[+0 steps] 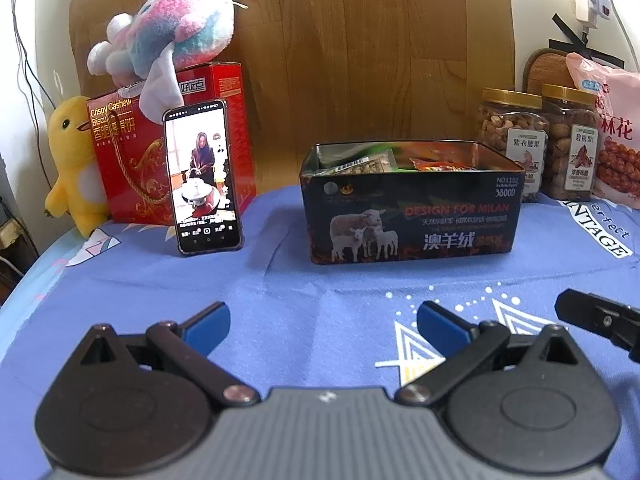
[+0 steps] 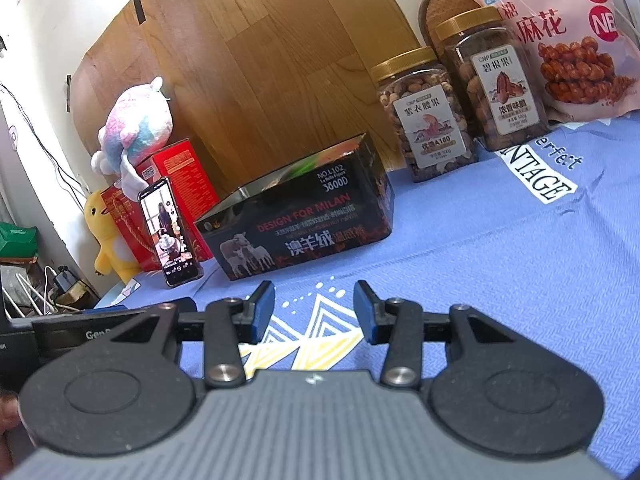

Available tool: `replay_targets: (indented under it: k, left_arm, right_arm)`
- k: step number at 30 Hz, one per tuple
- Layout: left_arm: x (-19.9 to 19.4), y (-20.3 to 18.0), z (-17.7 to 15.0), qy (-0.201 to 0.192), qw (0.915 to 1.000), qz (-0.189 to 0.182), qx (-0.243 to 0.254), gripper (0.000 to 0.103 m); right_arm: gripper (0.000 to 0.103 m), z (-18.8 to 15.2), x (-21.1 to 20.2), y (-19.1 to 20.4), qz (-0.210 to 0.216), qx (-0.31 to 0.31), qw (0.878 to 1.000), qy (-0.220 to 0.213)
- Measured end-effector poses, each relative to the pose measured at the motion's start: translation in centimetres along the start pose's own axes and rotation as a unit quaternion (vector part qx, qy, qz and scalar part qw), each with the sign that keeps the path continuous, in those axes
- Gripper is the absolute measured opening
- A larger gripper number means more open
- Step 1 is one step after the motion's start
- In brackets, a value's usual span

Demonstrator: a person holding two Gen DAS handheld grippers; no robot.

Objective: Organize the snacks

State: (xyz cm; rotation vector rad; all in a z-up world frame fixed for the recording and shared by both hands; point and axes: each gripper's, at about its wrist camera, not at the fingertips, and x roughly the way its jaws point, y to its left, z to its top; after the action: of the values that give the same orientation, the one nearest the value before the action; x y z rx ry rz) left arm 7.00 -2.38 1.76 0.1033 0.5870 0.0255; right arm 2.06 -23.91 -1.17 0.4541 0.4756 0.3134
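A dark open tin box [image 1: 412,216] printed with sheep stands on the blue cloth and holds several snack packets [image 1: 438,165]. It also shows in the right wrist view [image 2: 296,224]. Two gold-lidded nut jars [image 1: 510,140] [image 1: 570,144] and a pink bag of twisted snacks [image 1: 612,136] stand right of it; the right wrist view shows the jars [image 2: 428,120] [image 2: 494,84] and the bag [image 2: 560,36]. My left gripper [image 1: 322,322] is open and empty, low over the cloth in front of the box. My right gripper [image 2: 314,306] is open and empty, right of the left one.
A red biscuit box [image 1: 172,144] with a pastel plush [image 1: 172,36] on top stands at the back left, with a yellow duck plush [image 1: 74,164] beside it. A phone [image 1: 204,176] leans against the red box. A wooden board [image 1: 360,48] backs the table.
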Motion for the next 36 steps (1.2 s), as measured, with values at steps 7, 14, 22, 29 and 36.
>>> replay_targets:
  k: [7, 14, 22, 29, 36]
  left_arm:
    - [-0.04, -0.05, -0.05, 0.000, 1.0000, 0.000, 0.001, 0.103]
    - [-0.09, -0.02, -0.01, 0.000, 1.0000, 0.002, 0.001, 0.103]
    - [-0.19, 0.13, 0.18, -0.003, 1.0000, 0.008, 0.001, 0.103]
    - [-0.28, 0.06, 0.24, -0.003, 0.9999, 0.010, 0.003, 0.103]
    - [-0.22, 0.11, 0.25, -0.002, 1.0000, 0.009, 0.001, 0.103]
  right_arm:
    - [0.047, -0.03, -0.04, 0.01, 0.000, -0.001, 1.000, 0.000]
    - [0.047, -0.03, -0.04, 0.07, 0.001, -0.001, 1.000, -0.001]
    - [0.047, 0.09, -0.16, 0.17, 0.006, -0.010, 1.000, -0.005]
    - [0.047, 0.11, -0.30, 0.24, 0.009, -0.015, 1.000, -0.009]
    - [0.047, 0.09, -0.35, 0.28, 0.009, -0.015, 1.000, -0.009]
